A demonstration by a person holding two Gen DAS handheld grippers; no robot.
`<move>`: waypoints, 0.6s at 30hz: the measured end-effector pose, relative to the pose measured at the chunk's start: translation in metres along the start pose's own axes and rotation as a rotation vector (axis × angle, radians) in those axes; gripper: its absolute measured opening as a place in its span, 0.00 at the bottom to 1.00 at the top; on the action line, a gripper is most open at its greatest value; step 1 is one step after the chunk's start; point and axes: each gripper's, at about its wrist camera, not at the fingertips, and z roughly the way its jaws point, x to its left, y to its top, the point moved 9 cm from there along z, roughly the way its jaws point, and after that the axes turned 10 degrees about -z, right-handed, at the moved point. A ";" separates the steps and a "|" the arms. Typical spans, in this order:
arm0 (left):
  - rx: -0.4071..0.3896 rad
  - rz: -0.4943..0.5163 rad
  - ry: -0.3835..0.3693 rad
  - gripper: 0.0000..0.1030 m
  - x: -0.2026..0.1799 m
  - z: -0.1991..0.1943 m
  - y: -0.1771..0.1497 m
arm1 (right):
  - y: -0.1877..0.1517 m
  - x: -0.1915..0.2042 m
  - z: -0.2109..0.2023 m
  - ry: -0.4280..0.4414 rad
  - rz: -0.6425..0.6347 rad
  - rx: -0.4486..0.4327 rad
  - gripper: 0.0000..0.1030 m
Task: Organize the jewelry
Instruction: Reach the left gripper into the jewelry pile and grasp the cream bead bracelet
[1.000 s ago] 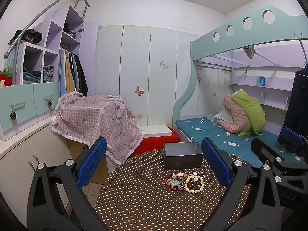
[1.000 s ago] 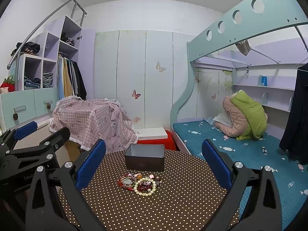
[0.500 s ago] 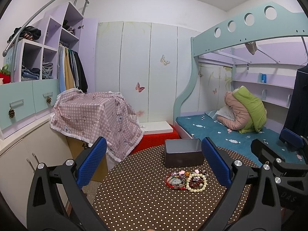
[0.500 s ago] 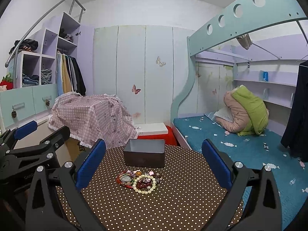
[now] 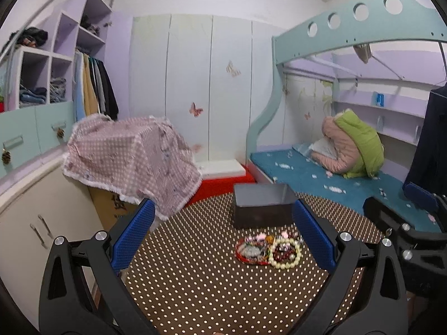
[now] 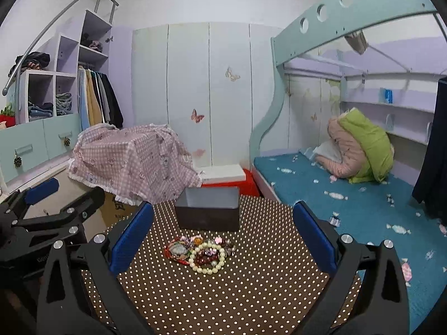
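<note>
- Evidently staged for sorting: jewelry (image 6: 201, 253) heaped mid-frame on table (image 6: 251, 293), box (image 6: 208, 210) just behind, open-topped to receive it.
- Left gripper (image 5: 222, 241), right gripper (image 6: 223, 241): spread wide, empty, hovering ready to pick.

jewelry pile (image 5: 268, 251) blurred, single pieces indistinct, box (image 6: 208, 212) interior mostly hidden

both tongs (image 5: 222, 240) (image 6: 222, 240) tilted lower | box (image 6: 208, 213), jewelry pile (image 6: 201, 252) higher in view
</note>
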 end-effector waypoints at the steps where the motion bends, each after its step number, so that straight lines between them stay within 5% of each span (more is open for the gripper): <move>1: 0.028 0.003 0.002 0.96 0.002 0.009 -0.007 | -0.004 -0.002 0.004 -0.001 0.002 0.013 0.93; 10: 0.336 -0.073 -0.001 0.95 0.027 0.086 -0.075 | -0.056 -0.019 0.053 0.012 -0.005 0.204 0.93; 18: 0.461 -0.079 -0.018 0.95 0.019 0.133 -0.111 | -0.095 -0.031 0.082 0.043 0.024 0.339 0.93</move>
